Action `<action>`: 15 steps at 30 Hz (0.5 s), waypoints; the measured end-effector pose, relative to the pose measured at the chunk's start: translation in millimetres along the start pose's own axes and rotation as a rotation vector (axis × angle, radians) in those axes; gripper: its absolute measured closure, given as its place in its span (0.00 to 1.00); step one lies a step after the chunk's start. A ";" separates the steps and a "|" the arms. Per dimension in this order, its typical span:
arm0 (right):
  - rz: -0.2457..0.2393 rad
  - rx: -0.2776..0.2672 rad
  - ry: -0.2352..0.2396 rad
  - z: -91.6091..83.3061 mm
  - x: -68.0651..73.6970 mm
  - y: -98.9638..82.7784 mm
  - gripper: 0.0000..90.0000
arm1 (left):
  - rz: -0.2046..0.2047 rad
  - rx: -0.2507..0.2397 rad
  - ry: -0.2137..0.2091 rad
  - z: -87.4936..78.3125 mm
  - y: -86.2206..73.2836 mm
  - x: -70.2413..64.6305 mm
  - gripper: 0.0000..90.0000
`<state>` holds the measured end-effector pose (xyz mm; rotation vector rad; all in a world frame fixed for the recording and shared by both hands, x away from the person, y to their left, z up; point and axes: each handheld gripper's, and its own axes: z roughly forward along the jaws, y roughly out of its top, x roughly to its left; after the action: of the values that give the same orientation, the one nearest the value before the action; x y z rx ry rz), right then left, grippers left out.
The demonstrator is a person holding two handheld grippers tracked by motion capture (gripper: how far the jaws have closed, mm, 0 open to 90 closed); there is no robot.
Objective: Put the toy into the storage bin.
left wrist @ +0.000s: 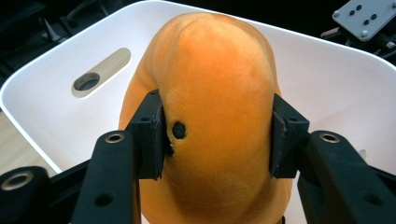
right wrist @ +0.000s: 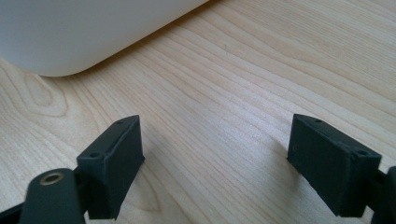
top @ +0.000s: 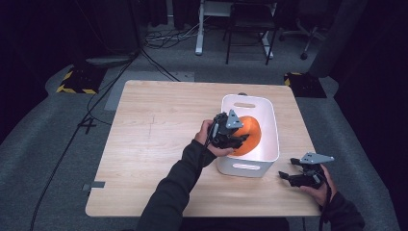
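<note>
Left gripper [left wrist: 217,140] sits over the white plastic bin [top: 269,108], its two black pads pressed against the flanks of a soft orange plush toy [left wrist: 210,93]. The plush bulges a little around the left pad, so the jaws grip it. The toy is rounded, egg-like from the left gripper view, with short velvety pile, paler orange along the top ridge, deeper orange low down. One small black bead, like an eye, sits just beside the left pad. No other markings can be made out.

From the high view, the toy [top: 249,134] is inside the bin, towards its near left part, partly covered by the left gripper [top: 240,139] and the hand on it. The bin has rounded corners and slot handles in its end walls. It stands on the pale wooden table [top: 154,144], right of centre, close to the near edge.

Right gripper [right wrist: 215,154] hovers low above bare table wood by the near right corner, jaws spread wide with nothing between them. In the high view, the right gripper [top: 288,177] lies just right of the bin, apart from it.
</note>
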<state>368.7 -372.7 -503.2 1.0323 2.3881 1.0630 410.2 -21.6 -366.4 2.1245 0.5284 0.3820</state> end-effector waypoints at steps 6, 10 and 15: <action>0.000 0.000 0.000 0.0 0.0 0.0 0.20 | 0.009 0.054 -0.013 5.0 -1.0 -2.1 0.53; 0.000 0.000 0.000 0.0 0.1 0.0 0.20 | 0.015 0.077 -0.008 8.2 -2.7 -2.8 0.52; 0.000 0.000 0.000 0.0 0.0 0.0 0.20 | 0.015 0.116 -0.005 8.9 -3.9 -0.7 0.51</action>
<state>368.6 -372.7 -503.2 1.0318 2.3878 1.0629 412.7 -26.1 -374.6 2.2414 0.5436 0.3618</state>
